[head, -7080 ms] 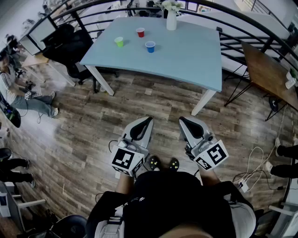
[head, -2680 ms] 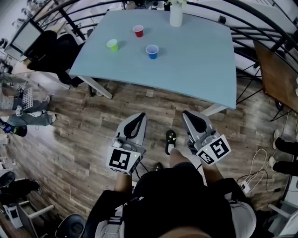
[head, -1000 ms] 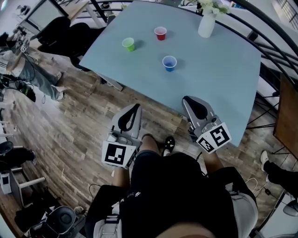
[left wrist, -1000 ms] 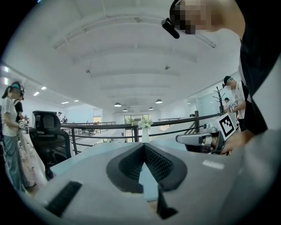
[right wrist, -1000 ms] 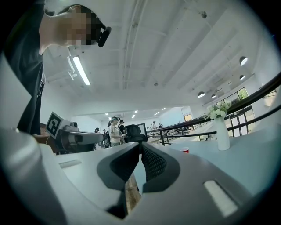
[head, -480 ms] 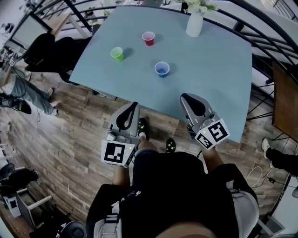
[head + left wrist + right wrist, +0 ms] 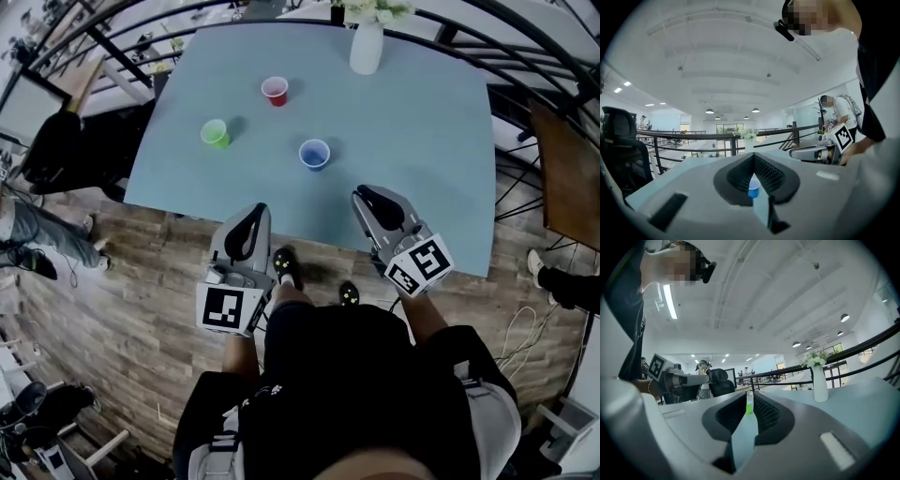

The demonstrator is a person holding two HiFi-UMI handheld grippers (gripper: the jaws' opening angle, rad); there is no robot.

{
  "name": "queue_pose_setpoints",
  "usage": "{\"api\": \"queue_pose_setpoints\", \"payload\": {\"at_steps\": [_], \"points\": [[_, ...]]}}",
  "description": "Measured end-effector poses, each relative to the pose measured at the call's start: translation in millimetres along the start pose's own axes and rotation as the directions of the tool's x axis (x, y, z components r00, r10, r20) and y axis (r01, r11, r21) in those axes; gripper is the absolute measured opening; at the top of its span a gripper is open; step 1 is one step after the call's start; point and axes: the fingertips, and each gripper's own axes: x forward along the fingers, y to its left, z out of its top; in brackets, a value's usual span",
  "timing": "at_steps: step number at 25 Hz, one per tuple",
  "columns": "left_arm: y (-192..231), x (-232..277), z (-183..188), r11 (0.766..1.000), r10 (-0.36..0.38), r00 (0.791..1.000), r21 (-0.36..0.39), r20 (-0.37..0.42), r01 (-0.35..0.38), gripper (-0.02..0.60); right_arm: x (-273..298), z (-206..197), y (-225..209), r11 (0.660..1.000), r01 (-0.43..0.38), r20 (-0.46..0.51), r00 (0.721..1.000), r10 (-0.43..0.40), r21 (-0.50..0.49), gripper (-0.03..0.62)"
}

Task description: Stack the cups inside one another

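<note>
Three small cups stand apart on the light blue table (image 7: 422,122): a red cup (image 7: 275,90) at the back, a green cup (image 7: 215,133) to the left and a blue cup (image 7: 314,154) nearest me. My left gripper (image 7: 259,208) is at the table's near edge, its tips together and nothing in them. The left gripper view shows the blue cup (image 7: 753,188) far ahead, past the left gripper (image 7: 753,157). My right gripper (image 7: 360,194) reaches over the near edge, well short of the blue cup. Its jaws are opening to a thin slit with nothing between them. Through the slit of the right gripper (image 7: 750,393) a sliver of the green cup (image 7: 749,408) shows.
A white vase (image 7: 367,42) with flowers stands at the table's far edge, with a black railing (image 7: 112,56) behind it. Wooden floor (image 7: 112,309) lies below the near edge. A brown table (image 7: 567,169) stands at the right. A person's legs (image 7: 23,234) show at the far left.
Both grippers have moved forward from over the floor to the table's near edge, and the table and cups now lie closer in the head view.
</note>
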Motion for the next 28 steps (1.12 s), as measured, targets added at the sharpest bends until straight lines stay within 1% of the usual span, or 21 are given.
{"api": "queue_pose_setpoints", "payload": {"at_steps": [9,13,16,20,22,25,28], "points": [[44.6,20.8,1.1,0.999,-0.048,0.999,-0.001,-0.008,0.048,-0.008,41.9,-11.6,-11.1,0.998,0.069,-0.027,0.997,-0.069,0.002,0.078],[58.7,27.5,-2.0,0.998,-0.058,0.998,-0.004,-0.006,0.058,-0.008,56.2,-22.0,-16.7,0.996,0.086,-0.050,0.995,-0.087,-0.007,0.095],[75.2,30.1,-4.1,0.998,-0.066,0.998,-0.012,-0.013,0.066,-0.008,71.7,-32.0,-19.9,0.994,0.106,-0.076,0.991,-0.107,-0.019,0.123],[102.4,28.7,-9.5,0.998,-0.049,0.999,-0.026,-0.017,0.049,-0.008,95.5,-41.1,-24.9,0.992,0.121,-0.100,0.987,-0.124,-0.031,0.153],[105.5,33.2,-13.9,0.999,-0.047,0.998,-0.023,-0.032,0.047,-0.008,99.2,-47.0,-31.7,0.992,0.125,-0.116,0.985,-0.128,-0.030,0.175],[108.8,40.1,-16.2,0.998,-0.047,0.998,-0.036,-0.033,0.046,-0.008,101.7,-58.3,-36.6,0.991,0.131,-0.131,0.983,-0.132,-0.015,0.212],[117.3,45.5,-23.8,0.997,-0.062,0.997,-0.042,-0.045,0.060,-0.008,110.2,-66.6,-42.8,0.989,0.147,-0.149,0.978,-0.149,-0.019,0.233]]}}
